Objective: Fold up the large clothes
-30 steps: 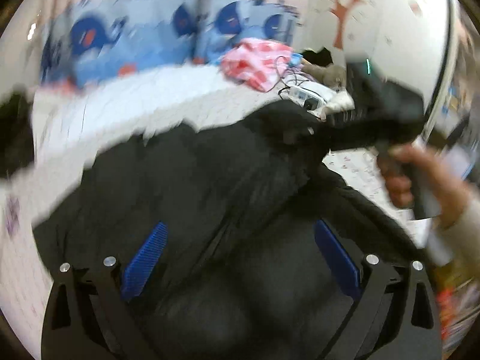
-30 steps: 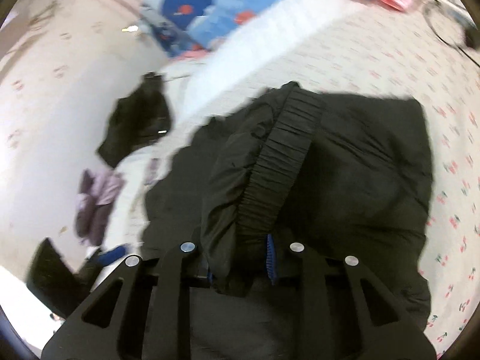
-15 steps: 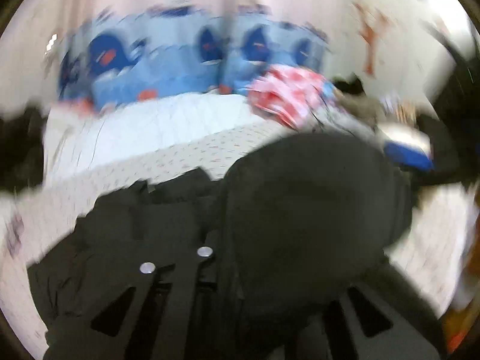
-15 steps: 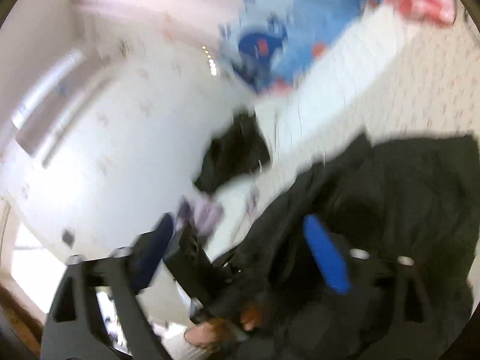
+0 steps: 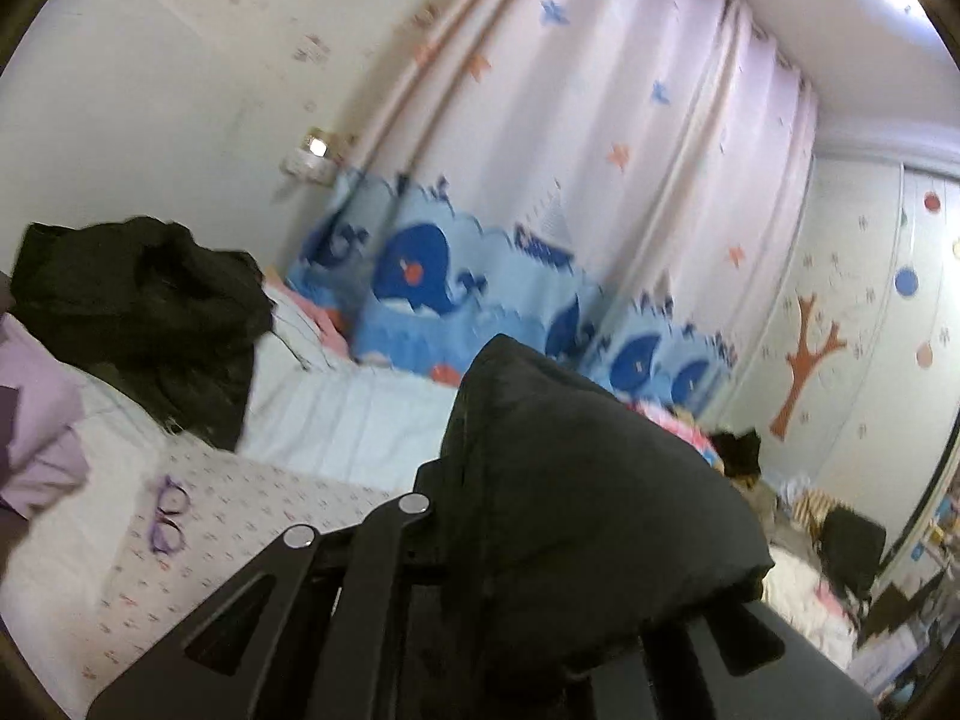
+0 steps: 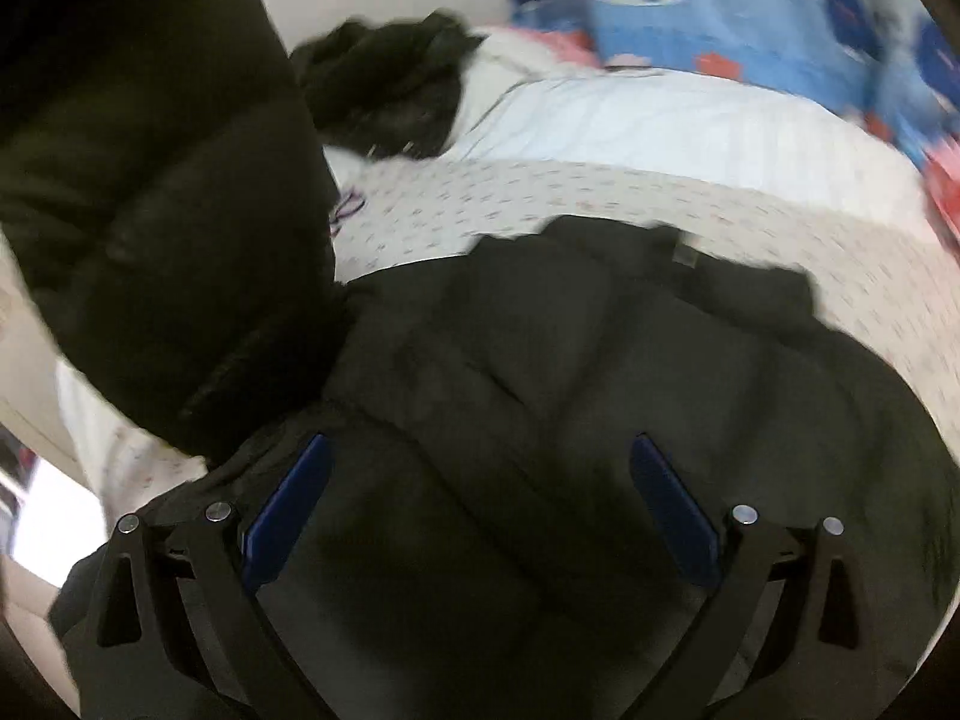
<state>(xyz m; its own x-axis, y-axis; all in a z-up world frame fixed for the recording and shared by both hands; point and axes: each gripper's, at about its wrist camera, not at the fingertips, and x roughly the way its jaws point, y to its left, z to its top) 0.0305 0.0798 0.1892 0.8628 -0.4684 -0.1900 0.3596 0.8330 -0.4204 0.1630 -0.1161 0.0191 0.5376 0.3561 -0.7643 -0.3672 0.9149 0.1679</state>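
Note:
A large black padded jacket (image 6: 600,372) lies spread on the bed. My left gripper (image 5: 510,570) is shut on a fold of the black jacket (image 5: 588,498) and holds it lifted; the cloth hides its fingertips. That lifted part hangs at the left of the right wrist view (image 6: 156,192). My right gripper (image 6: 474,510) is open, its blue pads (image 6: 288,504) wide apart just above the jacket, holding nothing.
A second black garment (image 5: 144,312) lies heaped at the bed's far left, next to purple cloth (image 5: 36,414). Purple glasses (image 5: 168,516) lie on the patterned sheet (image 6: 600,198). Whale-print curtains (image 5: 480,282) stand behind. Clutter sits at the far right (image 5: 852,546).
My left gripper shut on the jacket and raised it, tilting toward the curtains. My right gripper let go of the jacket's cuff, opened, and now hovers over the spread jacket.

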